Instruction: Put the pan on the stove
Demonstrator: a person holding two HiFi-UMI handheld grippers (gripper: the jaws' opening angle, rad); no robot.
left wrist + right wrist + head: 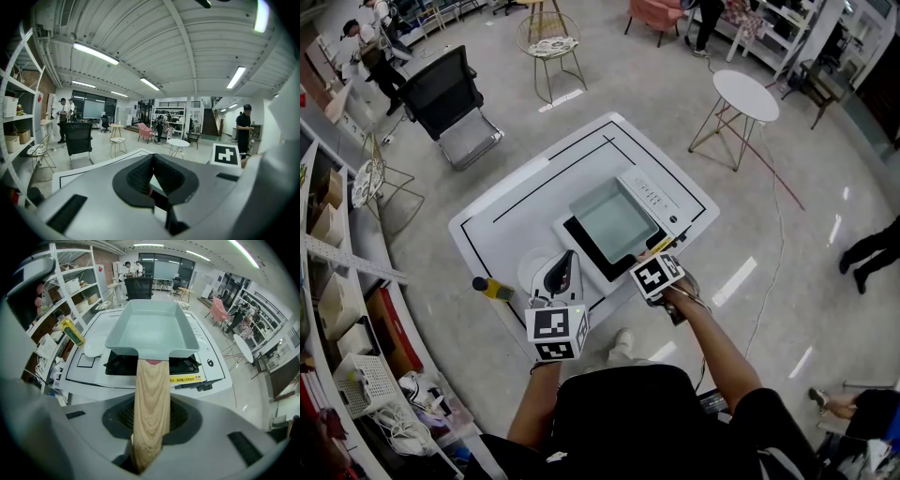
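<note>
The pale blue rectangular pan (614, 220) (150, 329) rests level on the black stove (581, 246) (185, 365), which sits on the white table (502, 206). Its wooden handle (151, 394) points toward me and runs straight back between the jaws of my right gripper (657, 253) (150, 425), which are closed against both of its sides. My left gripper (566, 261) (152, 176) hovers over the table's front left, beside the stove, jaws shut together and holding nothing.
A yellow oil bottle (492, 289) (72, 331) and a white plate (532, 267) (96, 347) sit left of the stove. Shelving (337, 281) lines the left side. An office chair (445, 94) and a round side table (745, 94) stand beyond the table.
</note>
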